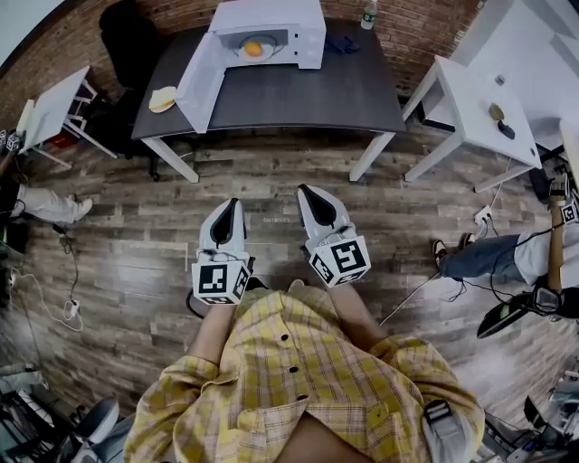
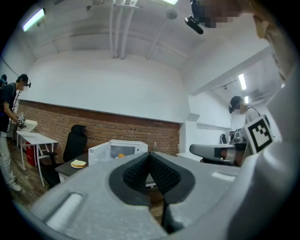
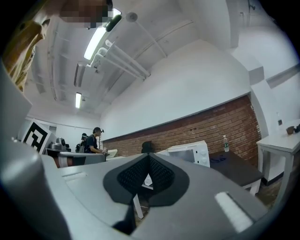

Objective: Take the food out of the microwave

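While the white box-shaped microwave [image 1: 303,27] stands on a dark rectangular table [image 1: 344,90] in the head view, its door [image 1: 201,81] hangs open on the left side. The round yellow-orange food [image 1: 254,47] lies on a pale plate inside the microwave. The left gripper [image 1: 232,204] and the right gripper [image 1: 304,191] are side by side over the wooden floor [image 1: 136,244], well short of the microwave, and point toward it. The food is well apart from both.

From the left gripper view, this gripper's jaws are pressed together with nothing between them. The microwave shows just above their tips, the food a small orange spot inside it. A slice of bread on a small plate [image 2: 78,163] sits left of the microwave.

From the right gripper view, these jaws are likewise closed and empty. The microwave stands beyond them to the right, and the food cannot be made out.
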A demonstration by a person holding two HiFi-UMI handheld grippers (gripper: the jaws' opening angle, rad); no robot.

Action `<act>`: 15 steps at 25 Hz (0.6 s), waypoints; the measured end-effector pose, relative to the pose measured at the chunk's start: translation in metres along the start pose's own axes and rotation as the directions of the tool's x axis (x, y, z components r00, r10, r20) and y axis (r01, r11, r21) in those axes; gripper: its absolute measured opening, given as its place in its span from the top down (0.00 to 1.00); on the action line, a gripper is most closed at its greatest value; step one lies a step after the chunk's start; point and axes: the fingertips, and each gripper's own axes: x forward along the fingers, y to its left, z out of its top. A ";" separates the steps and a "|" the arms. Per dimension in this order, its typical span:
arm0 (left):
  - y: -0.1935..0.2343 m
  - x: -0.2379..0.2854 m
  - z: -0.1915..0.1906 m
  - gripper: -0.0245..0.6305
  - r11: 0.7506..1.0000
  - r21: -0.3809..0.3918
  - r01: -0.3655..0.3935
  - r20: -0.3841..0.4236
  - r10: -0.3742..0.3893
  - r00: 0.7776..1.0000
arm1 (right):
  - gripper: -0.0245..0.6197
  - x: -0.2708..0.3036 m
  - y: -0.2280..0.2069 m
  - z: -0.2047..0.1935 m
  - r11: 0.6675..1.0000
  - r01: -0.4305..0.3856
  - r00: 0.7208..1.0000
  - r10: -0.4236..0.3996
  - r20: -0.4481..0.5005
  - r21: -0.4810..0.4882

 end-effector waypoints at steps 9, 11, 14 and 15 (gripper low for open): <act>0.004 0.006 -0.010 0.96 1.000 0.008 -0.030 -0.014 0.030 0.999 | 0.96 0.011 -0.007 -0.017 0.999 -0.020 0.999 0.021 -0.030 0.026; 0.008 0.011 -0.012 0.96 1.000 0.004 -0.030 -0.016 0.030 0.999 | 0.96 0.018 -0.008 -0.019 0.999 -0.022 0.999 0.023 -0.033 0.025; 0.014 0.026 -0.013 0.96 1.000 0.003 -0.015 -0.012 0.015 1.000 | 0.96 0.032 -0.014 -0.020 1.000 -0.017 0.999 0.018 -0.037 0.014; 0.016 0.034 -0.014 0.96 1.000 0.001 -0.008 -0.010 0.008 1.000 | 0.96 0.039 -0.017 -0.021 1.000 -0.019 0.999 0.019 -0.039 0.011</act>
